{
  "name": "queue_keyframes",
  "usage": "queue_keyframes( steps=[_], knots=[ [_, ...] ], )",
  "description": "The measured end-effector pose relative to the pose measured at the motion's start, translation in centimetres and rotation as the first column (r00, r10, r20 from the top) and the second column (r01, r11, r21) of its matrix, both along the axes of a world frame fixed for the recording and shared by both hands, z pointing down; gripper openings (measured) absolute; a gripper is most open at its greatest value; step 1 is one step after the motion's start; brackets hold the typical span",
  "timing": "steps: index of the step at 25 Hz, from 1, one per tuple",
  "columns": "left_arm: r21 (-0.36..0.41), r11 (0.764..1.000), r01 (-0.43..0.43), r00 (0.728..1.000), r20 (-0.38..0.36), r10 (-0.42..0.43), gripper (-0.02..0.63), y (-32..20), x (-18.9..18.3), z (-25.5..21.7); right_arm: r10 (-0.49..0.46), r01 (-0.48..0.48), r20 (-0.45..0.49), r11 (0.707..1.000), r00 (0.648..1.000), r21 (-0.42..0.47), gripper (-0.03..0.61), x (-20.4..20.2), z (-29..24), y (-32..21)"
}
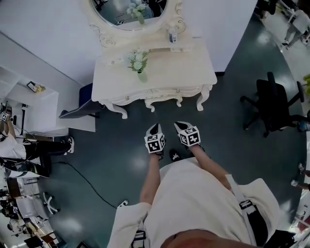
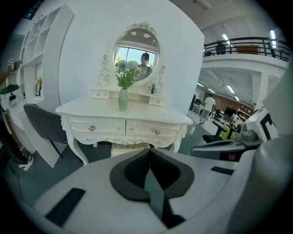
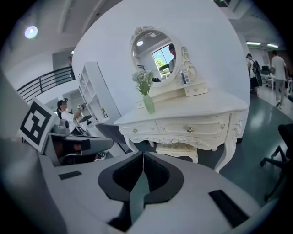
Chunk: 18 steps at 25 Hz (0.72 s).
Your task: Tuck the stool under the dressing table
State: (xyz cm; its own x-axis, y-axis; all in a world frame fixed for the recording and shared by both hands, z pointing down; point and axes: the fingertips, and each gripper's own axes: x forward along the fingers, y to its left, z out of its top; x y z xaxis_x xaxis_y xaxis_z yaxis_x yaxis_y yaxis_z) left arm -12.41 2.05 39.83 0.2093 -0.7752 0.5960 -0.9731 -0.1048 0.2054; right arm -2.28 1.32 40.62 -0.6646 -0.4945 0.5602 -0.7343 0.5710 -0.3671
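Note:
The white ornate dressing table (image 1: 169,72) with an oval mirror (image 1: 131,12) stands against the wall ahead of me. The cream stool (image 2: 130,148) sits beneath it, between the table legs, and shows too in the right gripper view, stool (image 3: 179,149). From the head view the tabletop hides the stool. My left gripper (image 1: 155,127) and right gripper (image 1: 180,125) hang side by side over the dark floor, a short way in front of the table. Left gripper (image 2: 150,153) and right gripper (image 3: 143,155) both have their jaws pressed together with nothing between them.
A green vase of flowers (image 1: 140,65) and a small bottle (image 1: 173,35) stand on the tabletop. A grey chair (image 1: 80,110) and white shelf unit (image 1: 41,109) are left of the table. A black office chair (image 1: 273,104) is at right. A person (image 1: 24,147) and a cable (image 1: 83,177) are at left.

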Motion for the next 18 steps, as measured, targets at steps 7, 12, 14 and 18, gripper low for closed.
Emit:
queue_keyframes(
  steps=[7,12,14,18],
  knots=[
    [0.075,0.997,0.030,1.000,0.006,-0.031,0.015,0.9,0.2,-1.9,-0.035,0.035,-0.006,0.999,0.999,0.019,0.044,1.4,-0.8,1.5],
    [0.092,0.996,0.007,1.000,0.022,-0.009,0.015,2.1,0.5,-2.9,-0.027,0.027,-0.004,0.999,1.000,0.020,0.044,2.2,-1.3,1.5],
    [0.095,0.995,0.015,1.000,0.011,-0.016,0.015,2.1,0.7,-2.9,-0.028,0.029,-0.009,0.999,1.000,0.027,0.044,2.7,-1.5,1.5],
    [0.095,0.995,0.007,1.000,0.012,-0.008,0.015,2.2,1.5,-2.7,-0.019,0.020,-0.009,1.000,1.000,0.022,0.044,3.9,-1.2,1.9]
  ],
)
